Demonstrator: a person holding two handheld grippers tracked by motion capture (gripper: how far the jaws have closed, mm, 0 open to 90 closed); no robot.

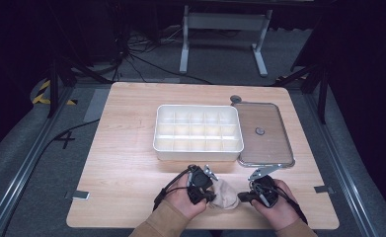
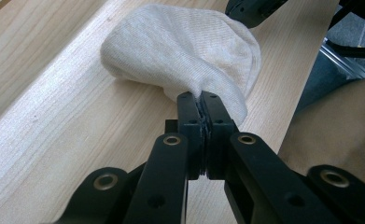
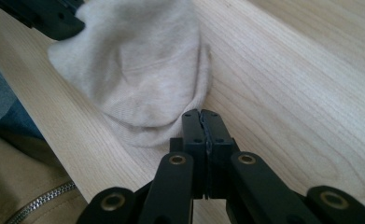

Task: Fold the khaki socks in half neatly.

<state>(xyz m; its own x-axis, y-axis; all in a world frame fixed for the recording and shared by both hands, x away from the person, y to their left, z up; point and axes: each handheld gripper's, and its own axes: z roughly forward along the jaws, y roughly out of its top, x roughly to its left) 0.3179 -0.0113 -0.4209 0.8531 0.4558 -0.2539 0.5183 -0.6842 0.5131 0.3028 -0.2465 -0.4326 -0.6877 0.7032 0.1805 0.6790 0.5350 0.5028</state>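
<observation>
1. Left gripper (image 1: pixel 211 196), bottom centre of the high view, pinches the beige sock (image 1: pixel 225 194) between closed jaws
2. Right gripper (image 1: pixel 242 196), jaws pressed together on nothing, sits just right of the sock
3. White divided tray (image 1: pixel 198 147) and clear lid (image 1: pixel 264 133) lie mid-frame beyond

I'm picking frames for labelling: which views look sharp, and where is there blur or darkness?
High view: table evenly lit, surroundings dark. Left gripper view: the beige ribbed knit sock is crisp. Right gripper view: that sock looks soft and dimmer, while the black gripper jaws stay sharp.

Wooden table (image 1: pixel 126 168), white divided tray (image 1: pixel 198 131), clear lid (image 1: pixel 262 133), beige sock (image 1: pixel 224 195)
</observation>
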